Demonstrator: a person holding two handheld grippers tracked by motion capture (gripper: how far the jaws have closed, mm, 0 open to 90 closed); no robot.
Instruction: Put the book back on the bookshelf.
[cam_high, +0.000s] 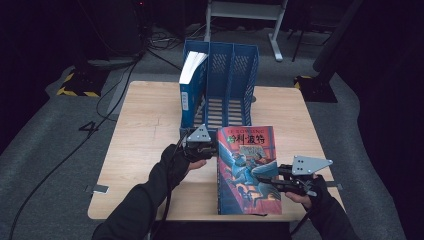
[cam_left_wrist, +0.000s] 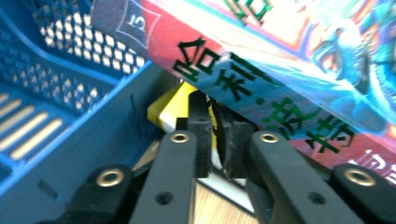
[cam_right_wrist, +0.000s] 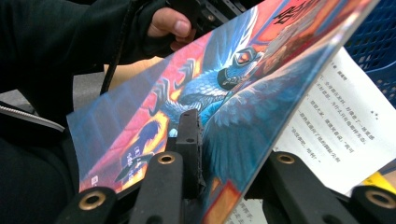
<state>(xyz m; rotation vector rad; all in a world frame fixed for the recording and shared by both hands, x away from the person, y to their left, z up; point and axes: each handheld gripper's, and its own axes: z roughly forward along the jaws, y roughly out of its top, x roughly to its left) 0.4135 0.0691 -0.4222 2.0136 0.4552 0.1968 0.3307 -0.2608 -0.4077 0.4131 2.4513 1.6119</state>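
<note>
At lower centre of the high view, we clamp the paperback book (cam_high: 248, 170) with both grippers: left gripper (cam_high: 212, 148) seemingly on its spine, right gripper (cam_high: 267, 181) on the cover.

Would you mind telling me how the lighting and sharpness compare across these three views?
High view: dim, with dark surroundings, the table evenly lit. Left gripper view: the book is close and soft, its lettering smeared. Right gripper view: cover fairly sharp, far hand blurred.

A dim recording studio or lab. Black surrounds ring one wooden desk (cam_high: 150, 125). Cables (cam_high: 100, 115) cross the grey carpet (cam_high: 60, 145), and hazard-taped stand feet (cam_high: 77, 90) sit beside it.
</note>
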